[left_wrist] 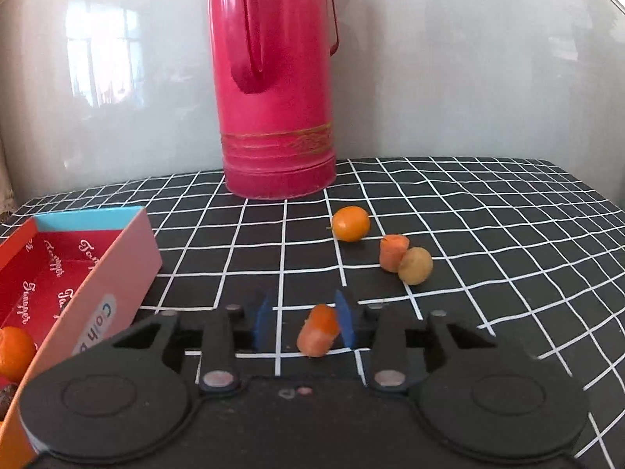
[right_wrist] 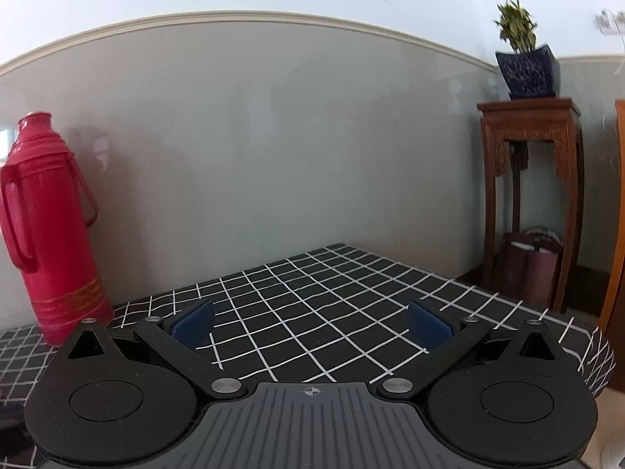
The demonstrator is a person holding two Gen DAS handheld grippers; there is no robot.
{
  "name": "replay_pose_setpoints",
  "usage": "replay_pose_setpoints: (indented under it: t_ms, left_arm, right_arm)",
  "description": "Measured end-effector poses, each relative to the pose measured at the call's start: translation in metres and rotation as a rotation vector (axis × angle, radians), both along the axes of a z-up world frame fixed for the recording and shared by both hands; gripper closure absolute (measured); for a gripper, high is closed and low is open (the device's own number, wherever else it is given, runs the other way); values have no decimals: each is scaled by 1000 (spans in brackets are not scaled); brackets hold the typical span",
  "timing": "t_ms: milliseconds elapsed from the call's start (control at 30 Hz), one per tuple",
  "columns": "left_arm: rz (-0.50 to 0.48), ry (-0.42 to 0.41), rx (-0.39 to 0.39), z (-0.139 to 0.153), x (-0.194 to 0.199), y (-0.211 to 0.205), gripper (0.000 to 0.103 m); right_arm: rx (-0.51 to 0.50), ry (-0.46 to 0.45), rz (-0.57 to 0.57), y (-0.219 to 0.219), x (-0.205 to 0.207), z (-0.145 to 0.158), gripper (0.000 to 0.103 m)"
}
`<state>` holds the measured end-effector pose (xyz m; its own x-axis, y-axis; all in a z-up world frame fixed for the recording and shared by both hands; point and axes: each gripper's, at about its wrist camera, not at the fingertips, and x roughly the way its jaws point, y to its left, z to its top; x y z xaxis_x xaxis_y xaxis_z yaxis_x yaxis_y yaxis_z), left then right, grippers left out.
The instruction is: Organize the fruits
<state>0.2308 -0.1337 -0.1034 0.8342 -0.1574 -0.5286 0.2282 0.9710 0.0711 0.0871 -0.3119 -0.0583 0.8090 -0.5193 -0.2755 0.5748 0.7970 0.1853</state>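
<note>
My left gripper (left_wrist: pixel 304 322) sat low over the black grid tablecloth (left_wrist: pixel 488 234), jaws parted a little. A carrot chunk (left_wrist: pixel 318 331) was between the blue pads (left_wrist: pixel 262 322), leaning against the right-hand one with a clear gap to the left-hand one. It looked motion-blurred, so I couldn't tell if it was resting on the cloth or dropping. Not a real pinch either way.

Just left of my gripper, the open pink box (left_wrist: pixel 117 273) with red printed lining. Inside it at the near corner: one mandarin (left_wrist: pixel 13 351), partly cut off by the frame edge. Something dark sat below it, too small a sliver to identify. The rest of the visible lining was bare.

Further out on the cloth, right of centre: a second carrot piece (left_wrist: pixel 392 252) touching a small tan round fruit (left_wrist: pixel 415 265). A little beyond them, a small orange citrus (left_wrist: pixel 350 223), apart from both.

At the back edge by the wall, the red thermos flask (left_wrist: pixel 273 90) stood upright.

My right gripper (right_wrist: pixel 311 326) had its jaws spread wide, nothing between them, only tablecloth under it. The flask showed at its left. Far right, off the table, a wooden stand (right_wrist: pixel 531 179) carried a potted plant (right_wrist: pixel 525 66) in a dark blue pot, with a maroon bucket (right_wrist: pixel 533 269) underneath.
</note>
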Motion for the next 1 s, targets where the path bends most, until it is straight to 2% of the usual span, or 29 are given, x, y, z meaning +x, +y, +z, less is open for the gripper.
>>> replay_pose_setpoints:
  t_ms: [67, 133, 233, 300, 333, 400, 467, 633, 833, 933, 1000]
  left_arm:
    - [-11, 4, -5, 1, -3, -1, 78]
    - [-24, 9, -3, -1, -5, -5, 84]
    - [-31, 32, 6, -5, -4, -9, 84]
    - [-20, 53, -6, -6, -1, -7, 87]
    - [-14, 67, -15, -7, 1, -5, 92]
    - [-9, 86, -45, -8, 4, 0, 92]
    - [-3, 77, -40, -7, 3, 1, 93]
    - [29, -16, -42, 9, -7, 9, 93]
    - [183, -90, -70, 33, -12, 54, 93]
    - [291, -131, -55, 44, -16, 81, 93]
    - [363, -128, -42, 46, -15, 100, 92]
  right_arm:
    - [5, -9, -2, -2, -3, 1, 0]
    - [-3, -11, -10, -1, -4, 2, 0]
    - [1, -2, -19, -3, -4, 2, 0]
    - [3, 1, -26, -3, -4, 1, 0]
    - [0, 5, -32, -3, -4, 1, 0]
    - [-8, 11, -41, -3, -4, 1, 0]
    - [-6, 14, -41, -3, -3, 0, 0]
    - [-11, 20, -27, 1, -1, -1, 0]
    - [-21, 31, 4, 11, 5, -3, 0]
    - [-20, 35, 34, 20, 10, -4, 0]
    - [-22, 37, 62, 28, 14, -5, 0]
